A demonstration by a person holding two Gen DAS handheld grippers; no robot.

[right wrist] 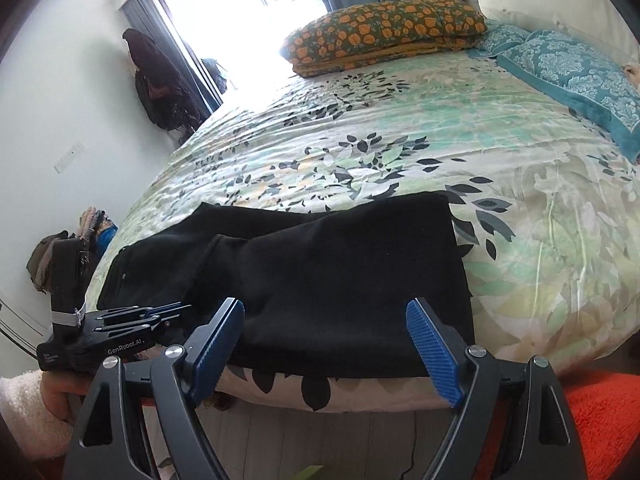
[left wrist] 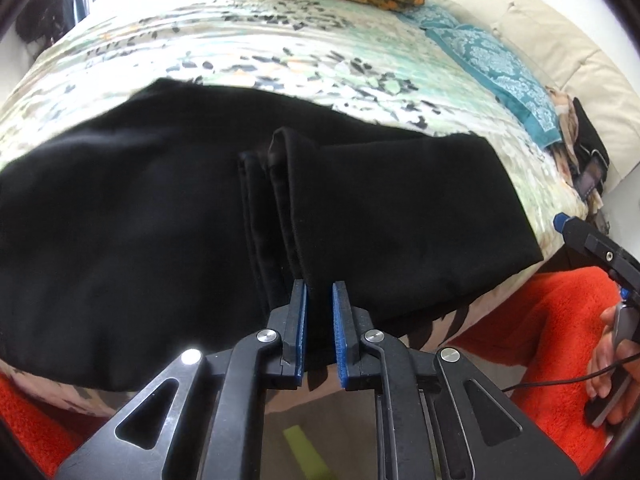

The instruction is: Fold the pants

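The black pants lie folded on the floral bedspread near the bed's front edge; they also show in the right wrist view. My left gripper is narrowly parted at the near edge of the pants, with a fold of black cloth between its blue pads; it also shows from the side. My right gripper is wide open and empty, just in front of the pants' near edge. Its tip shows in the left wrist view.
A folded orange-flowered quilt lies at the far end of the bed. Teal pillows rest against the cream headboard. An orange fluffy rug covers the floor by the bed. Clothes hang by the window.
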